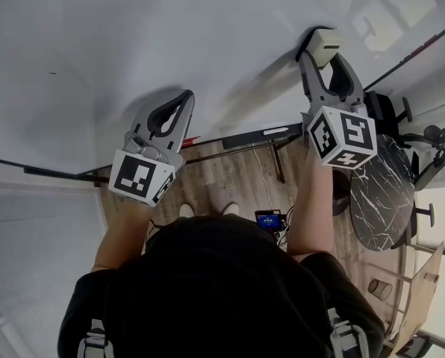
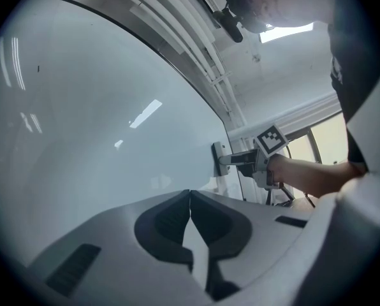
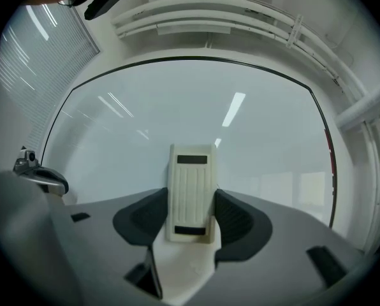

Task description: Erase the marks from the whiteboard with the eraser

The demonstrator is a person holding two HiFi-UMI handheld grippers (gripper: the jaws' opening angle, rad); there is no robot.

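Reaching up, the right claw (image 1: 324, 61) grips the eraser (image 1: 327, 45), seemingly flat against the whiteboard (image 1: 170, 36), left claw (image 1: 186, 96) clenched empty.

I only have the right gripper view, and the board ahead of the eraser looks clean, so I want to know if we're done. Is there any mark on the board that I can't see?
Observer: One. The head view shows a tiny dark mark on the whiteboard. It sits far to the left of the eraser, out past the left gripper.
Operator: Is the left gripper carrying anything that would get in the way?
Observer: No. The left gripper view shows its jaws together with nothing between them.
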